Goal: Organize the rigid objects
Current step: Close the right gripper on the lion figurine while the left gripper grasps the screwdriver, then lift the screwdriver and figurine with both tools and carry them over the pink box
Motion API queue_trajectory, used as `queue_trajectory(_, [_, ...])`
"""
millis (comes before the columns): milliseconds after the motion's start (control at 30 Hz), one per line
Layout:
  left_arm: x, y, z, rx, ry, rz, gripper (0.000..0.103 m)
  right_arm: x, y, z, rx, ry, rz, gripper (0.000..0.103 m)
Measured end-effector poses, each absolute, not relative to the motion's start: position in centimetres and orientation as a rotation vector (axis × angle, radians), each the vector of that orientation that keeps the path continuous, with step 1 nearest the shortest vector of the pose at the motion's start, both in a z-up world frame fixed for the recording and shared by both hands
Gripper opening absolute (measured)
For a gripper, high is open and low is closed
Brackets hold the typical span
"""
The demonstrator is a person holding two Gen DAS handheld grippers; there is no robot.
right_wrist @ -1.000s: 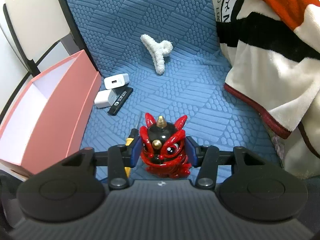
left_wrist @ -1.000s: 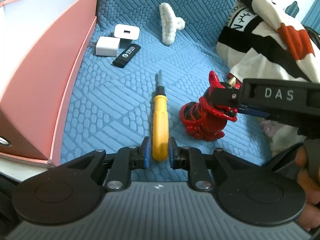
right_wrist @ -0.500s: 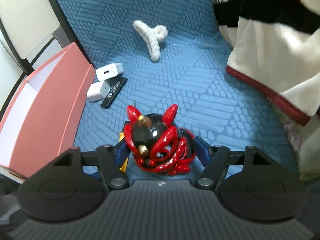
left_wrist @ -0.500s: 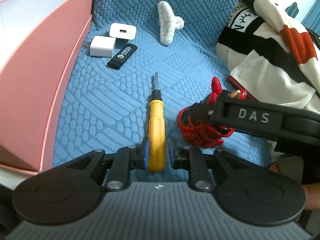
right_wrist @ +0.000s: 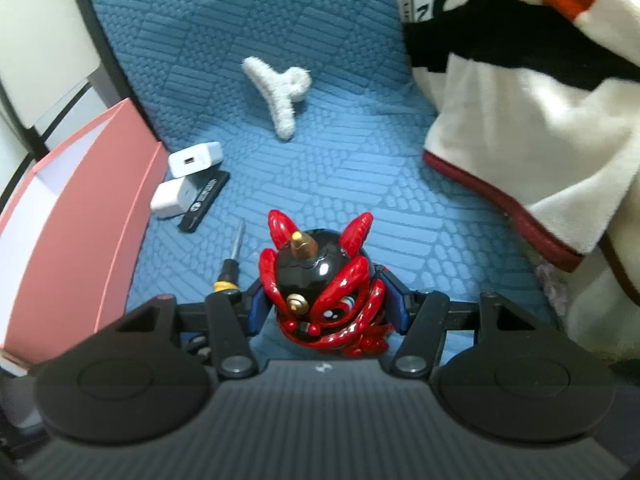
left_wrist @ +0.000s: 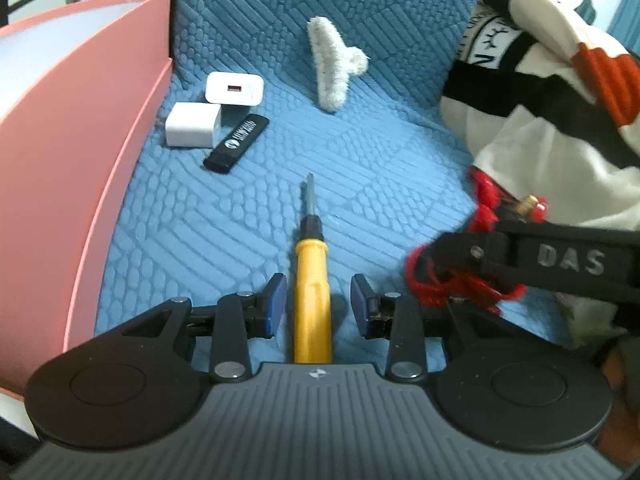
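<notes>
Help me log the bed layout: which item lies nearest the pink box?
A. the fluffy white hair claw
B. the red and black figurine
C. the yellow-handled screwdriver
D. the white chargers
D: the white chargers lie right beside the wall of the pink box, with the black USB stick against them; the other three lie farther out on the blue cover.

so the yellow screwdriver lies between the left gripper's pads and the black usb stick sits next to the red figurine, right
Not quite. In the left wrist view the black USB stick lies beside the white chargers, far from the red figurine. The yellow screwdriver does lie between the left gripper's opening pads.
</notes>
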State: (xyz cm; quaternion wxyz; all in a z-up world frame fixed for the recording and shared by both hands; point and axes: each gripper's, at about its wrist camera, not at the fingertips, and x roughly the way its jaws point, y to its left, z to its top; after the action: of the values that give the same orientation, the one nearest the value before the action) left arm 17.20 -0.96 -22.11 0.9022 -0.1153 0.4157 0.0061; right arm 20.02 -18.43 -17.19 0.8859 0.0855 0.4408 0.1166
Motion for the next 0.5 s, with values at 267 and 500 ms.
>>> queue_trajectory(267, [18.4, -1.5, -22.7, -0.172, 0.814, 0.019, 0.034, 20.7, -19.2, -18.2, 0.230, 0.949, 0.225, 0.065])
queue_trajectory(500, [18.7, -0.8, -22.5, -0.183, 0.832, 0.024, 0.022, 21.1, -18.7, -18.6, 0.203, 0.963, 0.208, 0.067])
